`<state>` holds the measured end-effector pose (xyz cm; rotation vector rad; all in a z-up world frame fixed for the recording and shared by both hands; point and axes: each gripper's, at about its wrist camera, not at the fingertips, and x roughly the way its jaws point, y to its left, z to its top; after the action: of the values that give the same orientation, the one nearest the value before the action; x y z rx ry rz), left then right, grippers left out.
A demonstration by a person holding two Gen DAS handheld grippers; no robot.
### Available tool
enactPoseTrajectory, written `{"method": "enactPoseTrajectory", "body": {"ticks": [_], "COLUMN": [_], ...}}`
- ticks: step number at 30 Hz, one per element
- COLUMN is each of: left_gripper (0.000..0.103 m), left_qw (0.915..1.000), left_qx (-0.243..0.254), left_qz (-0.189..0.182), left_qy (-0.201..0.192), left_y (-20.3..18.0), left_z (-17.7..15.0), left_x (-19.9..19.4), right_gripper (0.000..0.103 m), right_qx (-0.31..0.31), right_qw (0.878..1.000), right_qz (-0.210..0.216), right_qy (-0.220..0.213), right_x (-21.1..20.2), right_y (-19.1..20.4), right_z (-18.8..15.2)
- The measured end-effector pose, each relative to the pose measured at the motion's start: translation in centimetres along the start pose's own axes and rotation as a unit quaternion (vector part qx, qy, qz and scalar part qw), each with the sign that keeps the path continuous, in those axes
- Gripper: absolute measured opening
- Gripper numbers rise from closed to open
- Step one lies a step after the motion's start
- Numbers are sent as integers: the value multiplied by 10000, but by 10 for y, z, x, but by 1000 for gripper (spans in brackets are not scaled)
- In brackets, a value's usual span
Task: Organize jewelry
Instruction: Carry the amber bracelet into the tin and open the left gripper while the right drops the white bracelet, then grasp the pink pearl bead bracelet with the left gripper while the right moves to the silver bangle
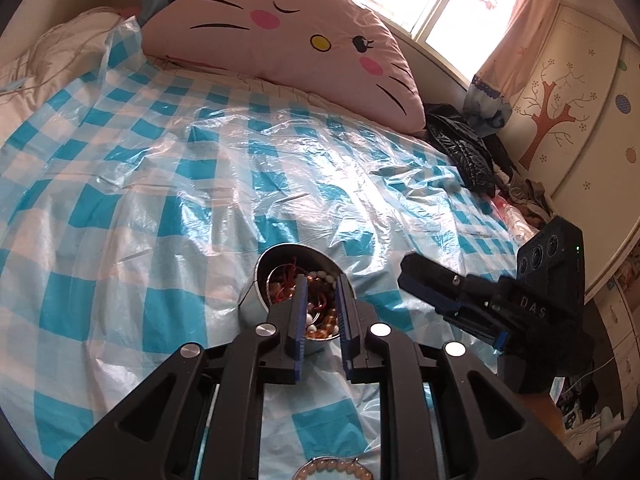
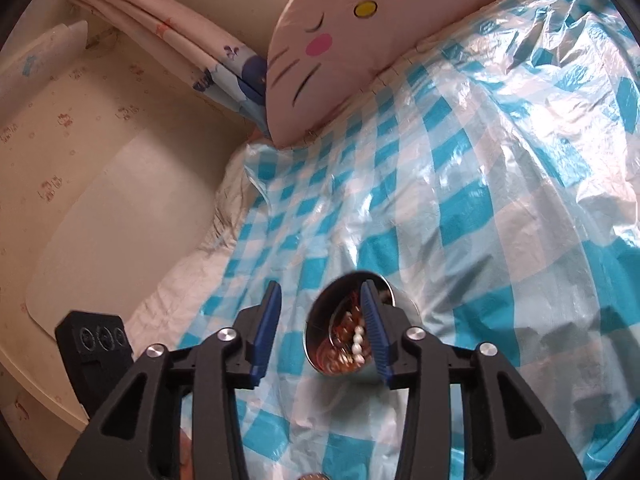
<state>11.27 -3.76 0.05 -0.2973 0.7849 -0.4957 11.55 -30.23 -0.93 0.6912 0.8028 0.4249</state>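
A steel bowl [image 1: 249, 303] full of amber, white and red bead jewelry sits on the blue-checked plastic sheet on the bed. My left gripper [image 1: 322, 284] is open, its fingers over the bowl's contents, holding nothing that I can see. My right gripper [image 2: 320, 296] is open and empty beside the bowl [image 2: 316, 344], its right finger over the rim. It shows in the left wrist view [image 1: 408, 268] to the right of the bowl. A pale bead bracelet in a second round container [image 1: 334, 468] lies at the bottom edge, under my left gripper.
A pink cat-face pillow [image 1: 280, 36] lies at the bed's head. Dark clothes [image 1: 464, 148] are heaped at the bed's right edge by the wardrobe [image 1: 580, 100]. The wall and a cream panel [image 2: 100, 208] border the bed's left side.
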Motion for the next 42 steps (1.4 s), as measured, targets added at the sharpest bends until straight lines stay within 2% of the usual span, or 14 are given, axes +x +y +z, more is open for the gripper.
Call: {"method": "enactPoseTrajectory", "body": {"ticks": [2, 4, 5, 7, 8, 13, 21, 22, 23, 30, 33, 38, 40, 42], "left_gripper": [41, 46, 46, 47, 49, 52, 56, 56, 57, 60, 60, 60, 60, 60], "left_qw": [9997, 9991, 9988, 9983, 9982, 9983, 9982, 9981, 9980, 9975, 9978, 9888, 9817, 9774], "left_qx": [-188, -291, -342, -432, -443, -399, -414, -436, -458, -522, -375, 610, 1130, 1341], "left_qz": [139, 302, 348, 378, 396, 417, 406, 411, 414, 443, 361, 196, 379, 574], "left_qy": [-4, 0, 44, 82, 76, 99, 164, 161, 158, 168, 416, 1350, 1483, 1532], "left_y": [11, 21, 25, 31, 32, 31, 30, 31, 32, 37, 33, -1, -17, -20], "left_z": [-10, -22, -27, -34, -37, -44, -46, -46, -46, -45, -48, -71, -84, -93], "left_x": [-9, -17, -20, -26, -29, -32, -30, -30, -30, -30, -23, 5, 8, 8], "right_gripper": [53, 56, 58, 75, 76, 76, 74, 63, 59, 59, 59, 59, 59, 59], "right_qx": [-151, -461, -672, -1123, -1365, -2167, -2662, -2657, -2598, -1695, -1248, -899, -954, -1002], "right_qw": [9968, 9905, 9879, 9813, 9764, 9475, 9244, 9244, 9268, 9669, 9776, 9765, 9740, 9708], "right_qz": [-470, -650, -597, -424, -446, -838, -1226, -1236, -1233, -884, -1174, -1649, -1731, -1821], "right_qy": [629, 1120, 1265, 1507, 1612, 2198, 2442, 2440, 2414, 1692, 1225, 1054, 1107, 1201], "right_x": [9, 17, 17, 15, 14, 22, 38, 38, 36, 7, -8, -14, -10, -6], "right_y": [0, 6, 13, 32, 42, 63, 71, 70, 68, 47, 28, 7, 7, 7], "right_z": [-17, -36, -46, -67, -78, -133, -150, -149, -147, -112, -95, -82, -84, -85]}}
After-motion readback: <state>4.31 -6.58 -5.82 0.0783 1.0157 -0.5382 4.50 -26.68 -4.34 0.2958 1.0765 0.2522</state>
